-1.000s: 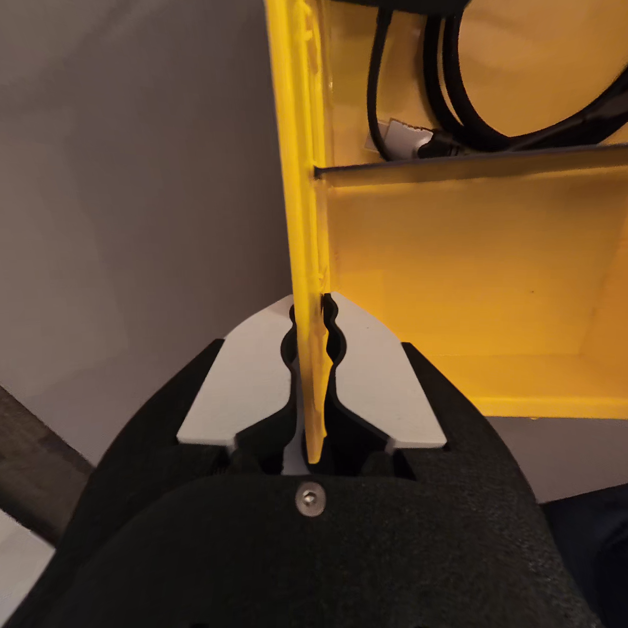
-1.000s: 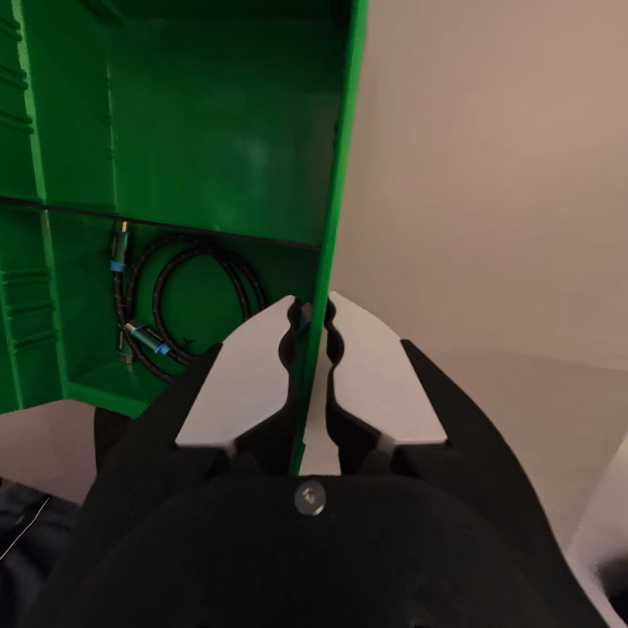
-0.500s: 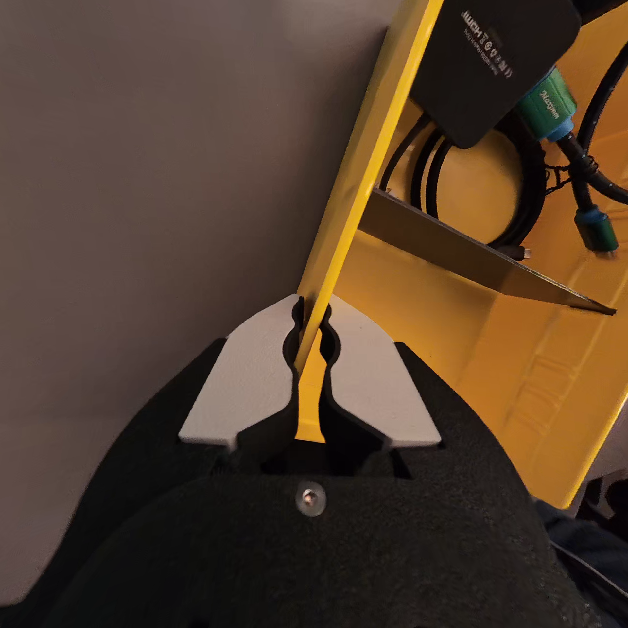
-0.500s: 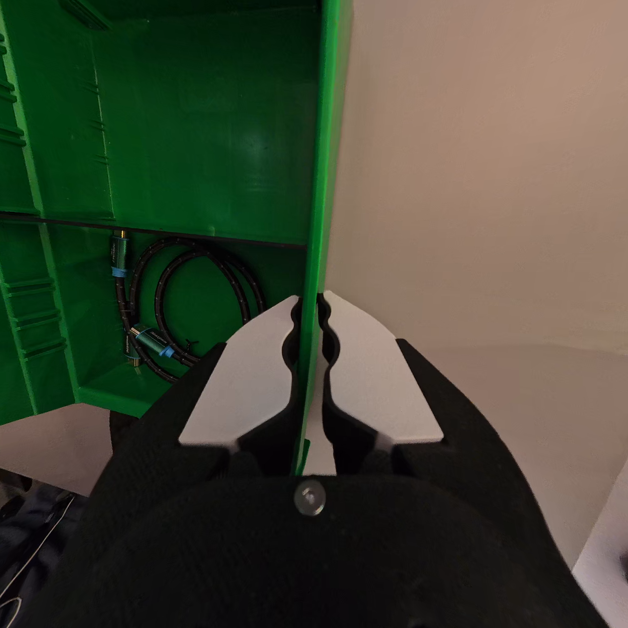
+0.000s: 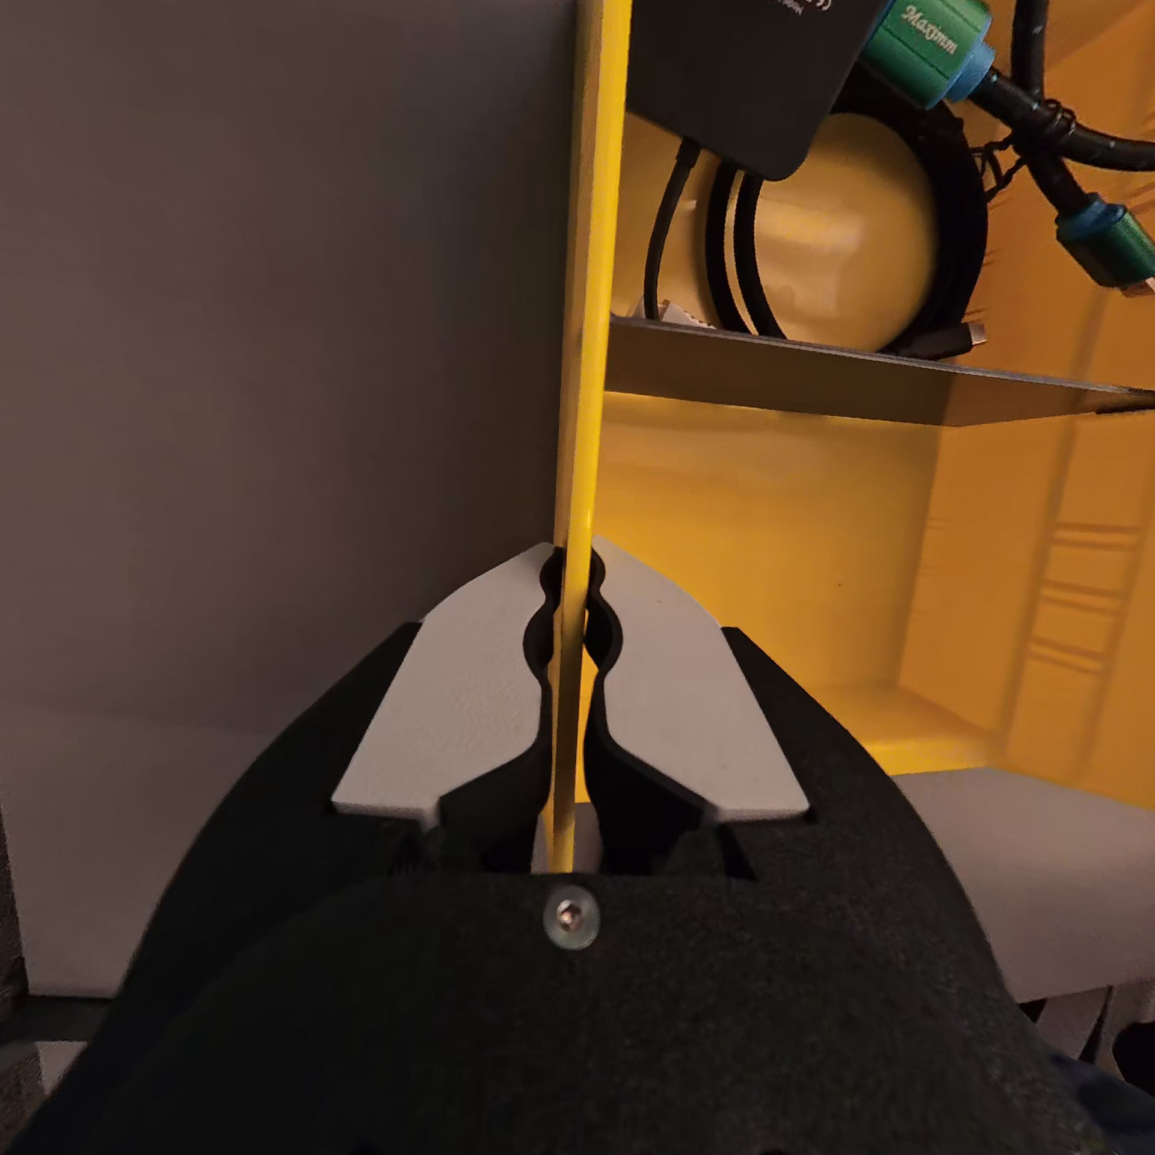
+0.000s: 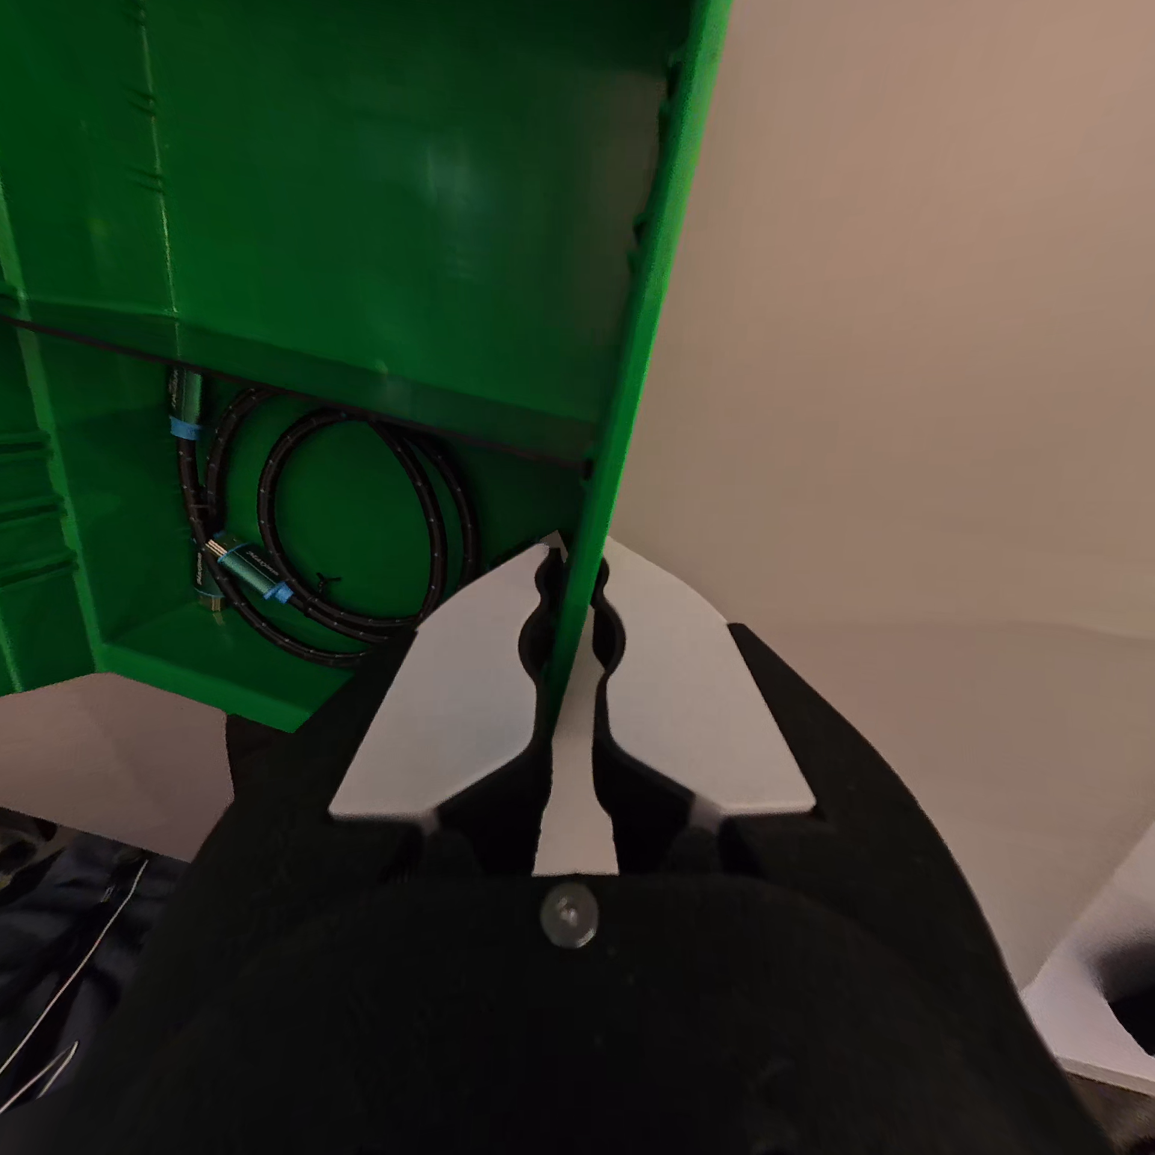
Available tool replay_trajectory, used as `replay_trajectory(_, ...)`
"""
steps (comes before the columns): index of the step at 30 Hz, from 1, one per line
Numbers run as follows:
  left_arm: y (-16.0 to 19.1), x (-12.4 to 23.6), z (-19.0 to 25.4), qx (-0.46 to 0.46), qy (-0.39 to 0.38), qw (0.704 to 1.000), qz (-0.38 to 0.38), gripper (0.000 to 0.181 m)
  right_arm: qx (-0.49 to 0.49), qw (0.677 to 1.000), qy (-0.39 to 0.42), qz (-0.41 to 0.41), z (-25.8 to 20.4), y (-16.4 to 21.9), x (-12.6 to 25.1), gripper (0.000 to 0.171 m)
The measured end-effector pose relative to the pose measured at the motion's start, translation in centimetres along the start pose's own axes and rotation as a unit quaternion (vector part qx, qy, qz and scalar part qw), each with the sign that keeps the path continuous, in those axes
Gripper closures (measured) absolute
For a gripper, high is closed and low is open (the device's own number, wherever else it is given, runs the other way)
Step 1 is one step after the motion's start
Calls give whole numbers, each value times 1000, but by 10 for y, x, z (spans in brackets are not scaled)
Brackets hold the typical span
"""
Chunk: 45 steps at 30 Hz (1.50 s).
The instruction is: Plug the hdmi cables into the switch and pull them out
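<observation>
While your left claw [image 5: 572,562] pinched the yellow bin [image 5: 781,594] wall, the switch [image 5: 737,69] and plugged cable [image 5: 912,44] lay ahead-right; your right claw [image 6: 575,565] clamped the green bin [image 6: 387,206], coiled cable [image 6: 369,525] ahead-left.

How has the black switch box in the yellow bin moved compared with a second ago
Yes. The switch, out of view then, now lies in the upper compartment above the dark divider of the yellow bin, which the left tool clamps by its wall.
</observation>
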State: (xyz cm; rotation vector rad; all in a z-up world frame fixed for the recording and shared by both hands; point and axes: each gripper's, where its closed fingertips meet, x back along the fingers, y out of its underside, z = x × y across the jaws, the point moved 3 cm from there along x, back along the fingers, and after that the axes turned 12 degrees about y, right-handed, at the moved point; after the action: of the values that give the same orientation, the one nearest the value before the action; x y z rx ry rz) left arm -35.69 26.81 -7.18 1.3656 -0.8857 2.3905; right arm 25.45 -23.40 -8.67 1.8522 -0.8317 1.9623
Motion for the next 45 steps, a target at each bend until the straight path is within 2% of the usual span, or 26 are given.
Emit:
replay_trajectory(5, 0, 0, 0, -21, -26, 999, 0, 177, 43, 999, 31, 4, -5, -8, -2, 165)
replay_trajectory(9, 1, 0, -1, -20, -11, 1000, 18, 177, 49, 998, -1, 35, -16, -23, -6, 164)
replay_trajectory(19, 3, -1, 3, -36, -29, 999, 9, 178, -18, 999, -18, -24, -30, -16, -5, 164)
replay_trajectory(25, 2, -3, 5, -56, -19, 998, 5, 178, 5, 999, -20, -37, -41, -15, -5, 163)
replay_trajectory(31, -4, -4, 5, -117, -4, 992, 47, 177, -15, 998, -62, -23, -40, -16, 1, 155)
replay_trajectory(33, -11, 7, 9, -155, -15, 984, 88, 175, -29, 997, -70, 1, -35, -17, 10, 152)
replay_trajectory(36, -33, 35, 32, -262, -57, 946, 185, 162, -42, 995, -69, 58, -25, -21, 31, 148)
replay_trajectory(39, -54, 43, 74, -417, -126, 872, 223, 149, -52, 986, -40, 152, -13, -32, 63, 149)
replay_trajectory(42, -68, 12, 108, -564, -191, 787, 159, 150, -40, 959, -21, 280, -13, -54, 100, 148)
replay_trajectory(43, -71, -5, 114, -592, -187, 775, 118, 151, -32, 947, -21, 319, -16, -60, 111, 148)
replay_trajectory(45, -77, -36, 115, -616, -172, 768, 45, 152, -22, 930, -24, 365, -25, -69, 123, 148)
